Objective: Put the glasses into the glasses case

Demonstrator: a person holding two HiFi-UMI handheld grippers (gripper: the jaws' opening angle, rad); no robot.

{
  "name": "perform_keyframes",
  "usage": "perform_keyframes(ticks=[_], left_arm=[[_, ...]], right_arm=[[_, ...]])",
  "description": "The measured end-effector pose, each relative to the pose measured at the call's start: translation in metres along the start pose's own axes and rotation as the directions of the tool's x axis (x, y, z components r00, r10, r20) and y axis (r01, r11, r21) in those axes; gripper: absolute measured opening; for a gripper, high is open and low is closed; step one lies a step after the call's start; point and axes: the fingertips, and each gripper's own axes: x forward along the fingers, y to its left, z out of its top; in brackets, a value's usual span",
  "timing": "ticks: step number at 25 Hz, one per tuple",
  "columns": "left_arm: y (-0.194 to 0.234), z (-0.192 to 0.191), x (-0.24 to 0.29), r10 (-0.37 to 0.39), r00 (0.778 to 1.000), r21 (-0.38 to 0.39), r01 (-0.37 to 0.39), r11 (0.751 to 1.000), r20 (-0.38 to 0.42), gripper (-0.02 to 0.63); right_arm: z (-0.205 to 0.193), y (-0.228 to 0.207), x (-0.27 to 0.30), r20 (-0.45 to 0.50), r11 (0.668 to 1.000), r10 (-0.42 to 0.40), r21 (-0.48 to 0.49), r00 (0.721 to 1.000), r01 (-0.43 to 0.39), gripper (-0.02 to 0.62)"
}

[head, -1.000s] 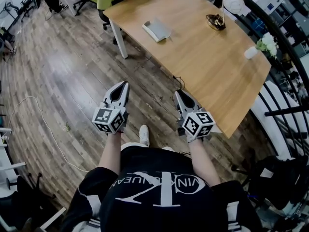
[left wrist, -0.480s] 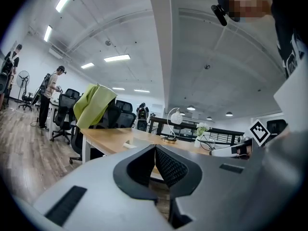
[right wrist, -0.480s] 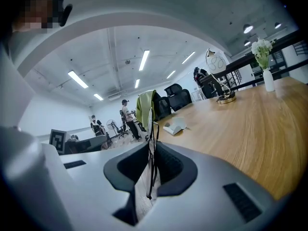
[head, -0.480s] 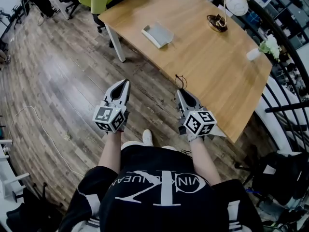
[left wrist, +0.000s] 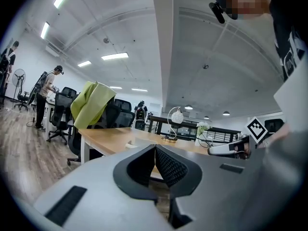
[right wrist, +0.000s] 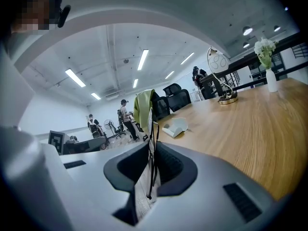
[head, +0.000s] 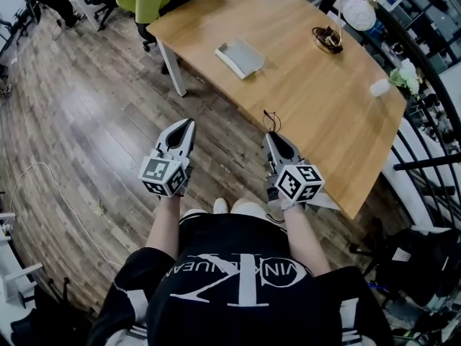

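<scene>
Glasses (right wrist: 153, 129): clamped edge-on in right gripper (head: 271, 138), well apart from open case (head: 241, 56) on table (head: 324, 114). Left gripper (head: 189, 124): jaws together, empty. Best carried level and lowered into case before release.

Brightness: my head view is evenly bright; both gripper views are bright overhead and duller low down.
Light source: long white ceiling strip lights (left wrist: 114, 56) glow above my left gripper (left wrist: 155, 150).
Glare: a pale sheen lies on the grey-brown plank floor (head: 79, 99), toward its left edge.
Shadows: soft and faint below the light wooden tabletop (head: 317, 99), along its near edge.
Distortion: straight lines bow outward; the gripper views darken to black corners.
Focus: the thin dark-framed glasses (right wrist: 156, 129) in my right gripper (right wrist: 152, 146) are blurred, too near the lens.
</scene>
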Motion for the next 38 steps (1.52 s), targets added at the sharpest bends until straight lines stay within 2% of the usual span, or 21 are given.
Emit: perform_keyframes(ticks=[8,15,24,38], left_arm=[[0.023,-0.002,-0.001,0.046,0.999,-0.025,-0.047,0.999,-0.014,0.018],[0.045,-0.007,0.019,0.054,0.998,-0.028,-0.054,0.998,-0.027,0.018],[0.075,0.009,0.072,0.038,0.999,-0.023,-0.038,0.999,-0.021,0.018],[0.108,0.014,0.134,0.028,0.998,-0.027,-0.029,0.999,-0.056,0.018]], right_arm=[[0.003,0.005,0.027,-0.011,1.000,0.017,0.010,1.000,-0.017,0.057],[0.014,0.004,0.063,-0.015,0.999,0.041,0.004,0.999,-0.041,0.057],[0.040,-0.008,0.117,-0.034,0.997,0.057,-0.048,0.998,-0.059,0.057],[0.054,-0.030,0.184,-0.123,0.994,0.066,-0.079,0.990,-0.076,0.057]])
